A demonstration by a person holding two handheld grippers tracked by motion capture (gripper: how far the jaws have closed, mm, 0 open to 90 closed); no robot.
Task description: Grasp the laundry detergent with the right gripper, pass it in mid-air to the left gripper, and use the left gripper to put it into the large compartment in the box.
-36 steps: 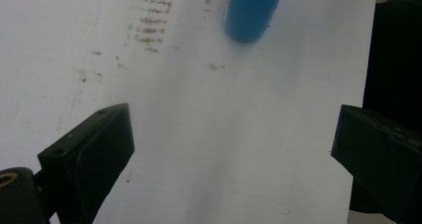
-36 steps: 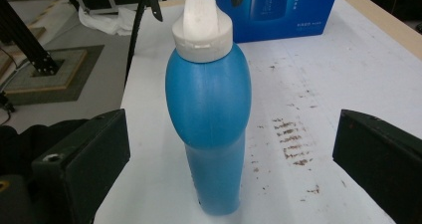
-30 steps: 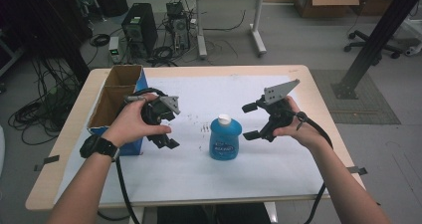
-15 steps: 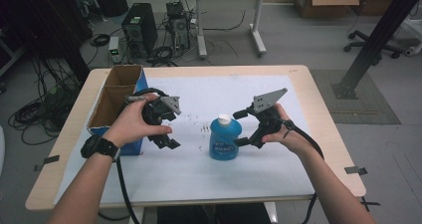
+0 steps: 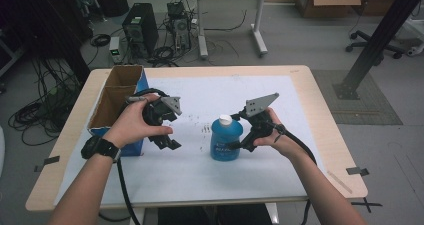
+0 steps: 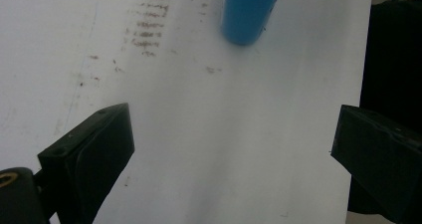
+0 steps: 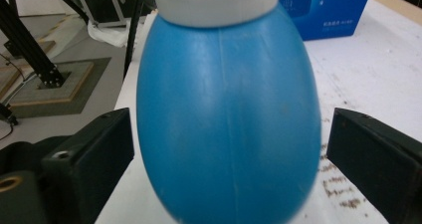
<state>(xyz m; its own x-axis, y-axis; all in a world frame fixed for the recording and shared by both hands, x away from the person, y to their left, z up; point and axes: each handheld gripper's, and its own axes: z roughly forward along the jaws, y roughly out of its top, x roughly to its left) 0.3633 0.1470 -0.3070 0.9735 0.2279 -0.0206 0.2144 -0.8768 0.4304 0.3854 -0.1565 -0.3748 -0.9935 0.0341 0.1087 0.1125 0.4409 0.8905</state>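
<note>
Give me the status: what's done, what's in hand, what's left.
Done: the right gripper is at the blue bottle, its open jaws on either side of the body. In hand: nothing gripped; the bottle stands upright on the white sheet. Left: closing on the bottle. The left gripper hangs open, empty, beside the cardboard box.

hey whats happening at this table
A person stands at a table with a claw in each hand. The right claw is open around a blue bottle with a white cap, one jaw on each side of its body, not yet squeezing it. The left claw is open and empty over the white sheet, pointed toward the bottle. An open cardboard box sits at the table's left edge.
</note>
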